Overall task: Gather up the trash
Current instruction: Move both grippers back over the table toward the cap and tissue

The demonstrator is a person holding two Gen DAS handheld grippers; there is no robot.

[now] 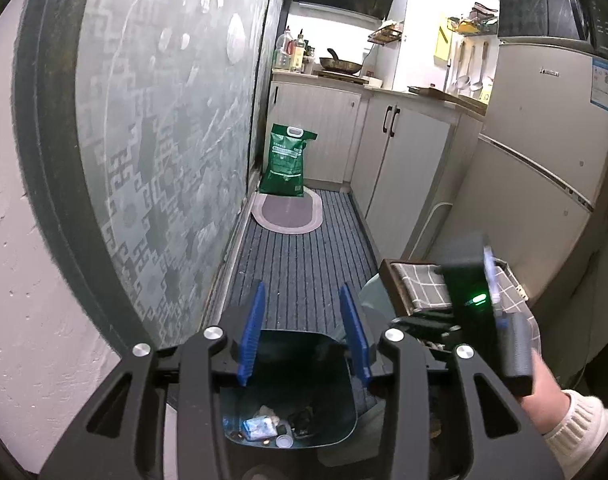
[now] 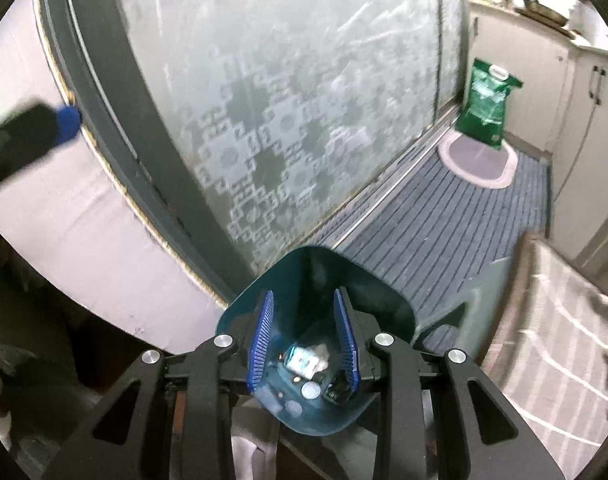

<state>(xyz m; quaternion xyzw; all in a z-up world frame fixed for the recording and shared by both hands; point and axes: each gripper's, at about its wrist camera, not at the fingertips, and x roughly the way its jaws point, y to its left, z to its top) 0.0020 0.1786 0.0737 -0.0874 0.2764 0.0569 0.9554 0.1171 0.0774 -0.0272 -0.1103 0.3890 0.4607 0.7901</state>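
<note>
Trash point(image 2: 306, 360) lies at the bottom of the dark teal bin point(image 2: 316, 272), which stands on the striped floor mat point(image 1: 299, 256) close to the frosted sliding door point(image 1: 163, 128). Inside I can see a pale wrapper, a small round cap and some dark pieces; I cannot tell more about them.

The left hand-held gripper point(image 1: 304, 336) hangs over the mouth of the bin with its blue fingers point(image 1: 251, 332) apart and nothing between them. The right hand-held gripper point(image 2: 306, 338) is also above the bin, its fingers apart and empty; the trash seen between them lies far below, at the bottom. From the left wrist view, the right hand point(image 1: 552, 392) holds its tool beside a low stool with a checked cushion point(image 1: 424, 284).

I judge that the dropping step is finished for this piece, because both grippers are empty over the bin. The next move probably calls for turning away from the bin and searching the floor for more trash; none is visible on the mat from here.
</note>
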